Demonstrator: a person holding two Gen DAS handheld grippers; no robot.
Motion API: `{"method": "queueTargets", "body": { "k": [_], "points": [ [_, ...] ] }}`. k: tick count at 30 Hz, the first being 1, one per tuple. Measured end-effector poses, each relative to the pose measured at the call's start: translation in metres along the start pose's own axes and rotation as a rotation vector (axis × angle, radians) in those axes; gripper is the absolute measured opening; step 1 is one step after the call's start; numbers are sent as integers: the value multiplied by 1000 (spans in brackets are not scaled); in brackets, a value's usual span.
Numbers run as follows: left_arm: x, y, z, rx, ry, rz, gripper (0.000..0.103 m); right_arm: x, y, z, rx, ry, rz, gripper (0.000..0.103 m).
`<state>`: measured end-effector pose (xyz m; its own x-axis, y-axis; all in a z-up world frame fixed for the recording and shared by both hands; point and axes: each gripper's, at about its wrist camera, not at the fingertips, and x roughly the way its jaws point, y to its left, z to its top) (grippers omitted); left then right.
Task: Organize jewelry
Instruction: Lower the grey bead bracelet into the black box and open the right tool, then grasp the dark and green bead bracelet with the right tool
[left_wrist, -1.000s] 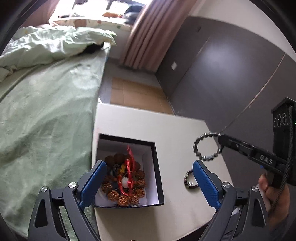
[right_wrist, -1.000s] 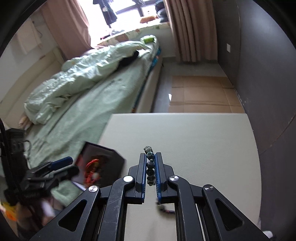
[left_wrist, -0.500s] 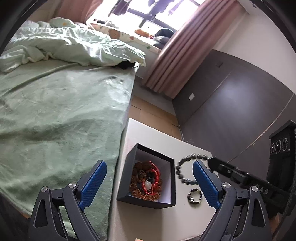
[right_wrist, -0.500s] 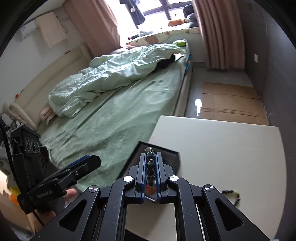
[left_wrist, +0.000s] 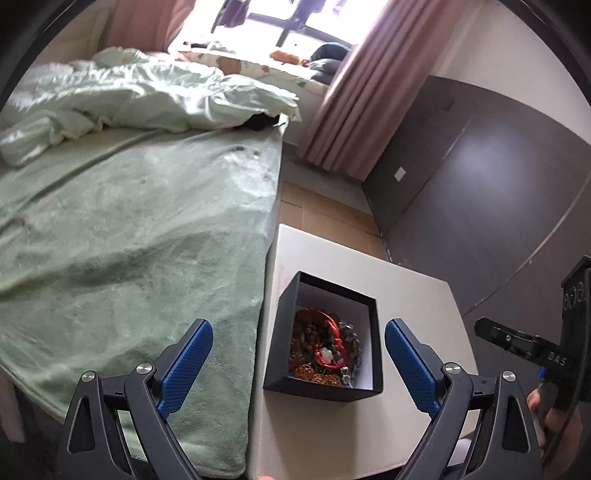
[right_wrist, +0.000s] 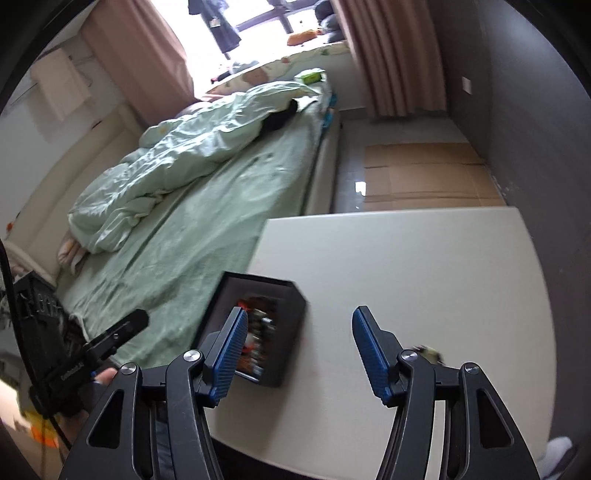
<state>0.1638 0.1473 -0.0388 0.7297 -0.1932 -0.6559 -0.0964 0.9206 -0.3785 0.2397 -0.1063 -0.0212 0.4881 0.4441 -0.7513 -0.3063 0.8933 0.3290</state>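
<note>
Both my claws hang with nothing in them. My left claw (left_wrist: 297, 356) has its jaws wide apart, framing the black box (left_wrist: 325, 386) from above; my right claw (right_wrist: 297, 354) is spread just as wide, its left pad over the box's near right corner. The box sits on the white worktop (right_wrist: 406, 258) at the edge nearest the bed (left_wrist: 129, 240), and inside it lie the brown bead bracelets with the red cord (left_wrist: 325, 343), heaped together.

One small beaded bracelet (right_wrist: 428, 350) remains on the worktop to the right of the box, half hidden behind my right claw's arm and blurred. That, I judge, is the next piece. To take it well I should swing the right claw away from the box, lower it with the pads straddling a single strand of the loop, and close gently so the beads do not roll out. The left claw is tilted steeply down at the box and can steady it if needed.
</note>
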Motion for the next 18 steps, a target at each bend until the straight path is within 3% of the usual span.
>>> {"method": "queueTargets", "body": {
  "k": [8,18],
  "points": [
    [-9,-43,-12,118,-10,-32,100,-10,-54,-19,46,63,-106,59],
    [7,-106,-31,259,31,-76,103,3,-89,-38,53,144,-168,59]
  ]
}}
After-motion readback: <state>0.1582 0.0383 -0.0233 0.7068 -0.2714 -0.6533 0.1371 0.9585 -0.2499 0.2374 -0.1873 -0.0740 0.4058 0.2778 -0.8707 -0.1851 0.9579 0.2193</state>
